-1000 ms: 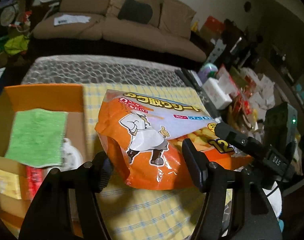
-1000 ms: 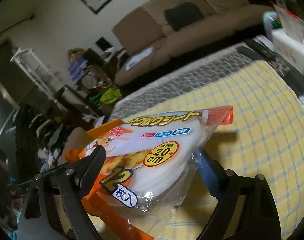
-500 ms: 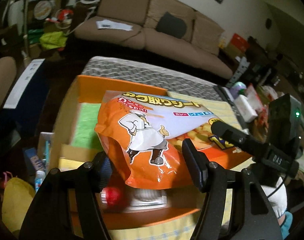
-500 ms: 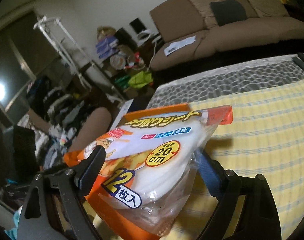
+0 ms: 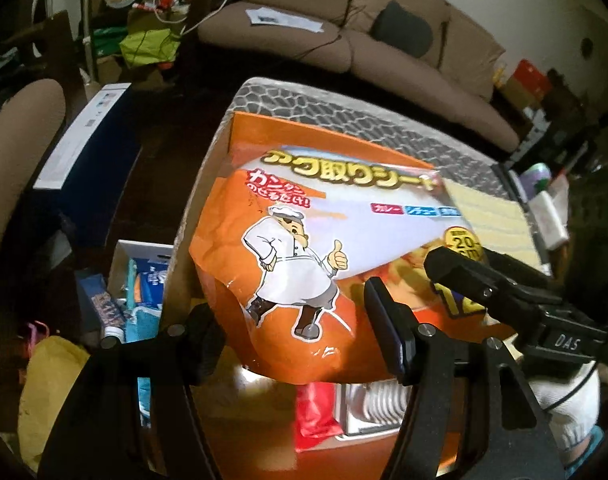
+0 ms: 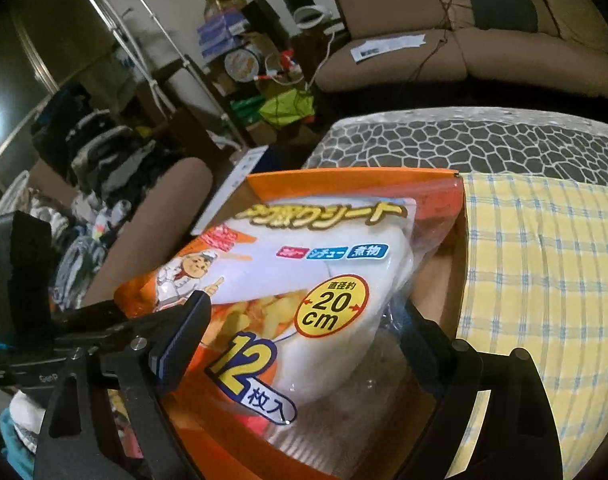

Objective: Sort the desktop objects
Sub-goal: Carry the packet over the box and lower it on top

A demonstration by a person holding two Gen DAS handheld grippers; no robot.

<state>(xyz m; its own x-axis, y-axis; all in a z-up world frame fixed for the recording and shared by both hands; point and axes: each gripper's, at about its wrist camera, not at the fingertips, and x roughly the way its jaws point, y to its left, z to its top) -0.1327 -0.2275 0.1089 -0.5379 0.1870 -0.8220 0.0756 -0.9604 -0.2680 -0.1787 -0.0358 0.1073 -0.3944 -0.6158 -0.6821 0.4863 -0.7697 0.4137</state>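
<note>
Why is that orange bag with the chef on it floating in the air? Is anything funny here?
It isn't floating: both tongs pinch the orange sheet packet, the left tongs at one end and the right tongs at the other. It hangs tilted and crumpled above the orange cardboard box. Nothing looks spilled or torn.

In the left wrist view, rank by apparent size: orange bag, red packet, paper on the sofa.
1. orange bag, though it is nearest the camera.
2. red packet.
3. paper, far off, so true size unsure.
</note>
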